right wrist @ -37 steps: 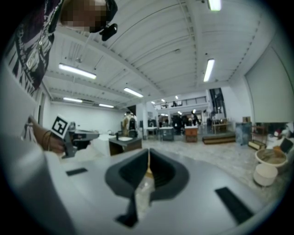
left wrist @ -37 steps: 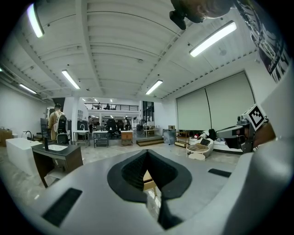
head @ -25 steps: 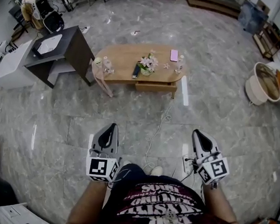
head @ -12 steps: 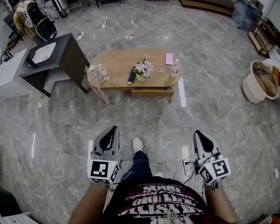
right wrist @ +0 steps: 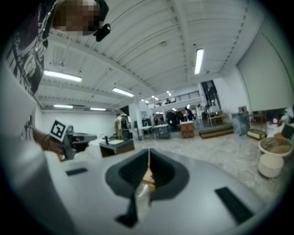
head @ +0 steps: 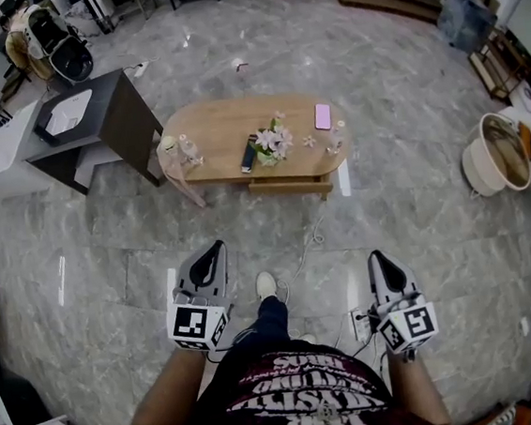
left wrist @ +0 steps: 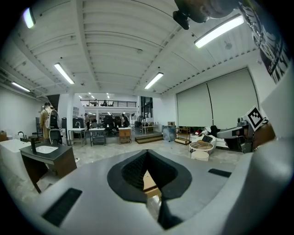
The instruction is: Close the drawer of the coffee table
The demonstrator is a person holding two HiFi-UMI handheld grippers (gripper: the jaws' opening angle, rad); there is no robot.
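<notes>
An oval wooden coffee table (head: pixel 223 122) stands on the marble floor ahead of me. Its drawer (head: pixel 289 187) sticks out a little from the near side. On top are a flower vase (head: pixel 272 144), a pink phone (head: pixel 322 116), a dark remote (head: pixel 247 156) and small glass items (head: pixel 186 150). My left gripper (head: pixel 217 249) and right gripper (head: pixel 377 260) are held low in front of my body, well short of the table, both shut with nothing in them. Through each pair of closed jaws, the left gripper (left wrist: pixel 147 158) and the right gripper (right wrist: pixel 148 157), a sliver of the table shows.
A dark sink cabinet (head: pixel 104 115) and a white unit (head: pixel 0 154) stand left of the table. A round basket (head: pixel 497 156) sits at the right. A cable (head: pixel 311 240) runs across the floor to a power strip (head: pixel 358 320). My shoe (head: pixel 267 285) is between the grippers.
The person has stepped toward the table, so it sits lower and nearer in the head view. A shoe now shows ahead. Both grippers moved along, still shut.
</notes>
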